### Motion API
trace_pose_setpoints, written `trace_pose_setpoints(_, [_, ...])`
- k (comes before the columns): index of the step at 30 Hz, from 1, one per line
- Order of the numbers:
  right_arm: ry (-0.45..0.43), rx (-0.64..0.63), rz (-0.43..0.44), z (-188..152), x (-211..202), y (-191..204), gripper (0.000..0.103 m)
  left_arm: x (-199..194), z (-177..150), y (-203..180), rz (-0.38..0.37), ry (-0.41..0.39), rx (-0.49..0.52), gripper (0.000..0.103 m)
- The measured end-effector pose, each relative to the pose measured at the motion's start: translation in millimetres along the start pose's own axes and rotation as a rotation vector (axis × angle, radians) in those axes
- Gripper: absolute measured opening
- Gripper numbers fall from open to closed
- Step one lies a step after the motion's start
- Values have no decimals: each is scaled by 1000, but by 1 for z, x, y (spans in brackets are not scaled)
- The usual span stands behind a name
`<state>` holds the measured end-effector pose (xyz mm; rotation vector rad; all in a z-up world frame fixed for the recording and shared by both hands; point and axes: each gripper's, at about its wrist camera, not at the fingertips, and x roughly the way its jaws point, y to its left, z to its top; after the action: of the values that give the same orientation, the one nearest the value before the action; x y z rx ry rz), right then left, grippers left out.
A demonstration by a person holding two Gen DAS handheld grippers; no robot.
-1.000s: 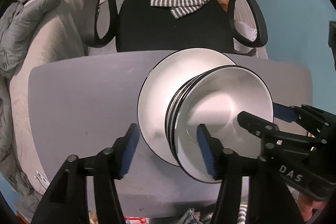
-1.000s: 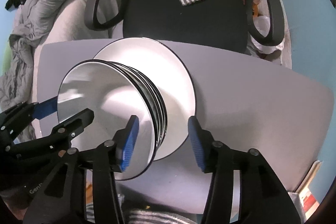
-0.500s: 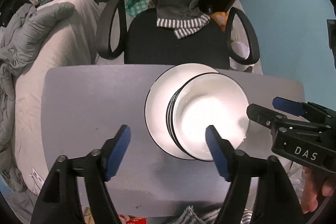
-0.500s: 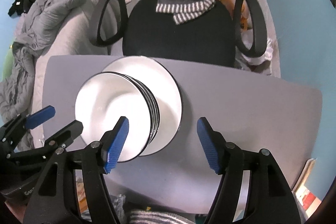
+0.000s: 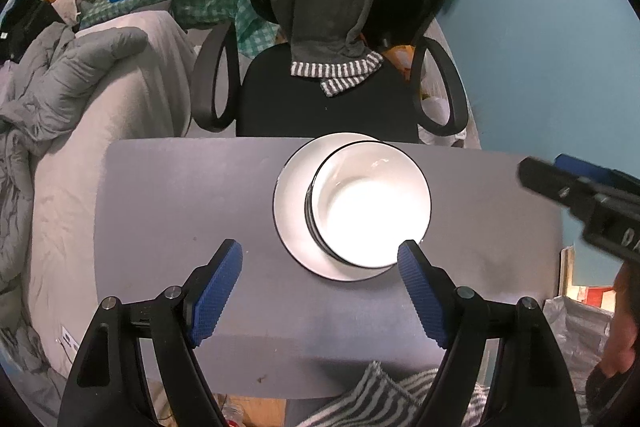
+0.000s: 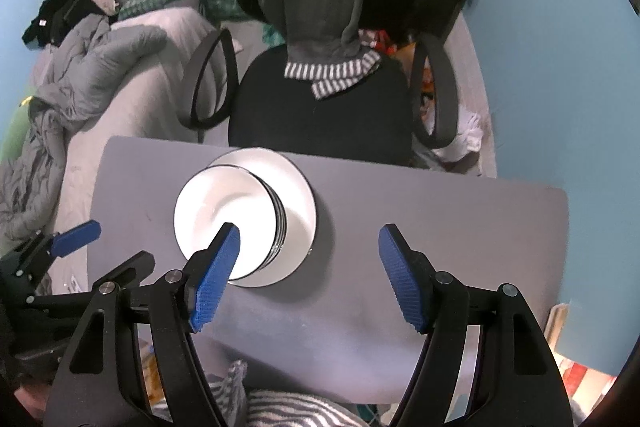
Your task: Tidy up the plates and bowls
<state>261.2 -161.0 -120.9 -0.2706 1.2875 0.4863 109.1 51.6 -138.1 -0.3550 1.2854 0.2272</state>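
Both the left gripper [image 5: 320, 267] and right gripper [image 6: 308, 251] hang empty, jaws opening, above the stacked bowls [image 5: 372, 203] on the plate [image 5: 292, 203] near the table's [image 5: 180, 195] far edge.

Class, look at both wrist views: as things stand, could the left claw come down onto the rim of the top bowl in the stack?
Probably yes. The left claw hangs empty, its jaws opening, above the table; nothing lies between it and the top bowl.

Bowl stack [image 5: 370, 203] count unclear, right hand-held gripper [image 5: 580, 195] blurred, cropped
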Motion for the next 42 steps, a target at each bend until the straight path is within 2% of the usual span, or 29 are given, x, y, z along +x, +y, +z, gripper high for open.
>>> trace_pose_setpoints(4, [-43, 0, -3, -1, -22, -5, 71, -23, -6, 2, -16, -41, -30, 82])
trace_pose_setpoints(8, [-72, 3, 10, -3, -39, -9, 71, -47, -11, 0, -37, -105, -49, 89])
trace_pose_setpoints(12, [-98, 2, 23, -7, -52, -10, 71, -69, -14, -7, -10, -165, -31, 89])
trace_pose_setpoints(24, [-170, 2, 24, -17, -78, -4, 71, -106, -23, -16, 38, -273, -15, 91])
trace_pose_setpoints(29, [-188, 16, 22, -21, -85, -3, 71, -115, -26, -19, 60, -320, -11, 96])
trace_pose_setpoints(33, [-203, 7, 4, -25, -89, -1, 71, -117, -26, -21, 78, -321, 4, 97])
trace_pose_setpoints(42, [-214, 2, -8, -26, -89, 0, 71, -115, -26, -18, 59, -306, -15, 98])
